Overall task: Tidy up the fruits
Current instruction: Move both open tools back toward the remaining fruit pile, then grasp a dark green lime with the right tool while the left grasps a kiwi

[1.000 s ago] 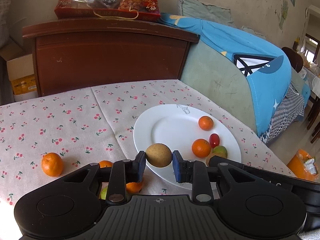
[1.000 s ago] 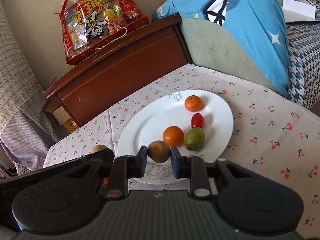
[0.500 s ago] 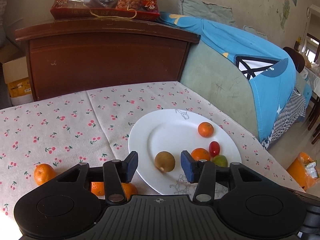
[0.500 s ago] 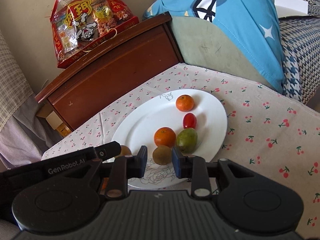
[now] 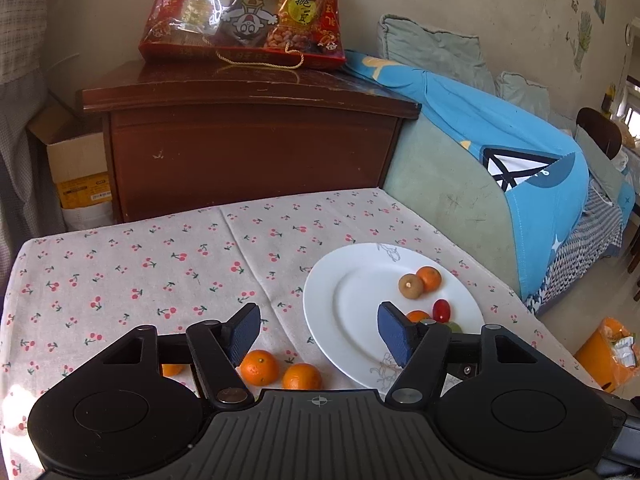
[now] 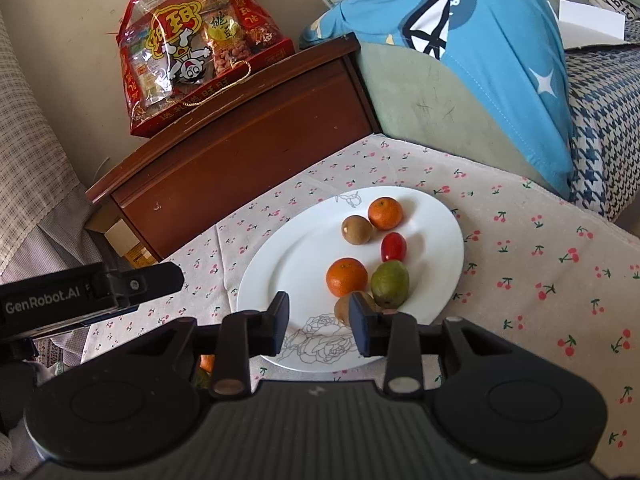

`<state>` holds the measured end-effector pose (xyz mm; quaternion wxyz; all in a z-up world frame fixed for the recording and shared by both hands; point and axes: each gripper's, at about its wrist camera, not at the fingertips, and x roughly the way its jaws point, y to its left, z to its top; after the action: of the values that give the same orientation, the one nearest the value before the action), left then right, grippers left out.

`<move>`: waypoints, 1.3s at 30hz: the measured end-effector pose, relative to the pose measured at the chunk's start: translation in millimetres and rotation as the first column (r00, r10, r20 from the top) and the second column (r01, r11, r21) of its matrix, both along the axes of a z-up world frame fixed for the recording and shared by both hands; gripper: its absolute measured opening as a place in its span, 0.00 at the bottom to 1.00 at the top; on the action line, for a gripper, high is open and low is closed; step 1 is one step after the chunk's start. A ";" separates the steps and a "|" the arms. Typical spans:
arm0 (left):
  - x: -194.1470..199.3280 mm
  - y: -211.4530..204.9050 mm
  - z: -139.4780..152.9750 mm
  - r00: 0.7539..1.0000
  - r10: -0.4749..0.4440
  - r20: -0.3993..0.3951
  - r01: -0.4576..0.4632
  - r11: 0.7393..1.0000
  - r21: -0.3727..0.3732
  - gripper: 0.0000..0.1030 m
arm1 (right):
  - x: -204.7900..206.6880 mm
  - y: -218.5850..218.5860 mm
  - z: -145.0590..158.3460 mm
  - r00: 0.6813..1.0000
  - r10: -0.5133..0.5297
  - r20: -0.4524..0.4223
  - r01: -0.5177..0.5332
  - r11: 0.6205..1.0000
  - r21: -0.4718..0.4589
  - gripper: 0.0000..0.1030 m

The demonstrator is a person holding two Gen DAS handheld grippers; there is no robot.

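A white plate on the cherry-print cloth holds two oranges, a cherry tomato, a green fruit and a round brown fruit. A kiwi lies on the plate's near side, just past my right gripper's right pad. The right gripper is opening, with nothing between its jaws. My left gripper hovers over the plate's near left edge, opening wide and empty. The brown fruit rests against the far orange. Loose oranges lie on the cloth under the left fingers.
A dark wooden cabinet with a red snack bag on top stands behind the table. A sofa draped in blue cloth runs along the right. A cardboard box sits far left, an orange bin on the floor right.
The left gripper let go of the brown fruit, which rolled across the plate to the far orange, and the gripper rose. The right gripper opened off the kiwi, which stays on the plate.
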<state>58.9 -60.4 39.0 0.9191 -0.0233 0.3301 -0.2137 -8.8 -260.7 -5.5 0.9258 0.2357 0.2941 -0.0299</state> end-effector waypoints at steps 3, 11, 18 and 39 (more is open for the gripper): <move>-2.6 14.8 4.2 0.999 0.045 -0.009 -0.045 0.999 0.009 0.64 | -2.3 4.1 1.1 1.000 0.020 -0.003 -0.020 1.000 -0.010 0.34; -12.2 55.3 6.8 0.991 0.134 -0.027 -0.135 0.990 -0.032 0.67 | -7.3 21.3 2.9 0.995 0.094 -0.016 -0.094 0.995 -0.034 0.34; -18.9 75.0 -3.9 0.982 0.180 -0.054 -0.181 0.983 -0.016 0.67 | -11.6 42.1 1.5 0.984 0.175 -0.034 -0.176 0.983 -0.056 0.34; -22.2 107.5 -42.6 0.949 0.283 -0.140 -0.280 0.959 0.045 0.67 | 17.9 91.8 -20.9 0.945 0.324 -0.053 -0.327 0.943 -0.064 0.33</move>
<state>36.6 47.0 -3.6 0.9140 -0.0743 0.3919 -0.0742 9.2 -168.9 -26.3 0.9196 0.1496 0.3469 0.1078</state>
